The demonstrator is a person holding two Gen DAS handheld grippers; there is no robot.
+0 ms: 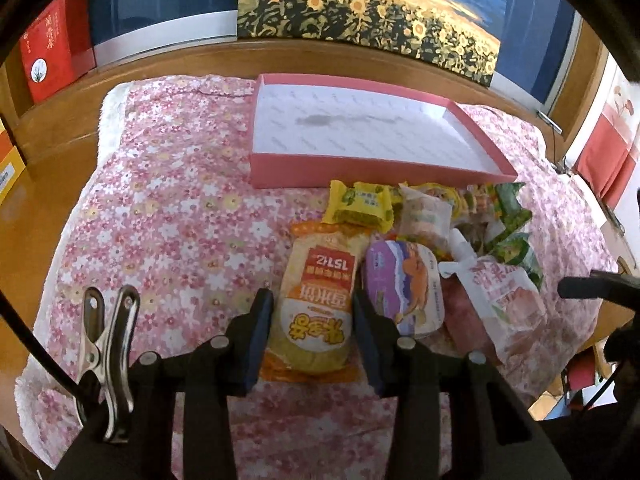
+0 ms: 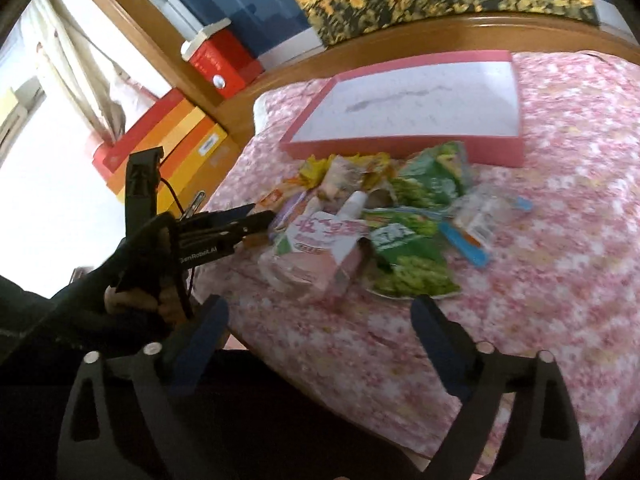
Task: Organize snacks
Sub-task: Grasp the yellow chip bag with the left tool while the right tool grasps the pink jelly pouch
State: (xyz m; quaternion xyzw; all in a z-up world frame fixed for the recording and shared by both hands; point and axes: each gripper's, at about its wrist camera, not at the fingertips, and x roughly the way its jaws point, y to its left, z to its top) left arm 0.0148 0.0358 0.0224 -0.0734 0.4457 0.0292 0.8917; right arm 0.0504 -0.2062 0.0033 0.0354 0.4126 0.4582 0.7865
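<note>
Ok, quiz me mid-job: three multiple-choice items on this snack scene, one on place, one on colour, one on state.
1. Where does the yellow-orange packet lie?
A. inside the tray
B. between the left gripper fingers
C. on the wooden ledge

2. What colour are the walls of the tray?
A. pink
B. green
C. black

3. What is the state of the right gripper?
A. shut on a green bag
B. shut on nothing
C. open, holding nothing

Answers:
1 B, a finger stands on each side of the packet.
2 A, the rim is pink around a white floor.
3 C, its fingers stand wide apart above the cloth.
</note>
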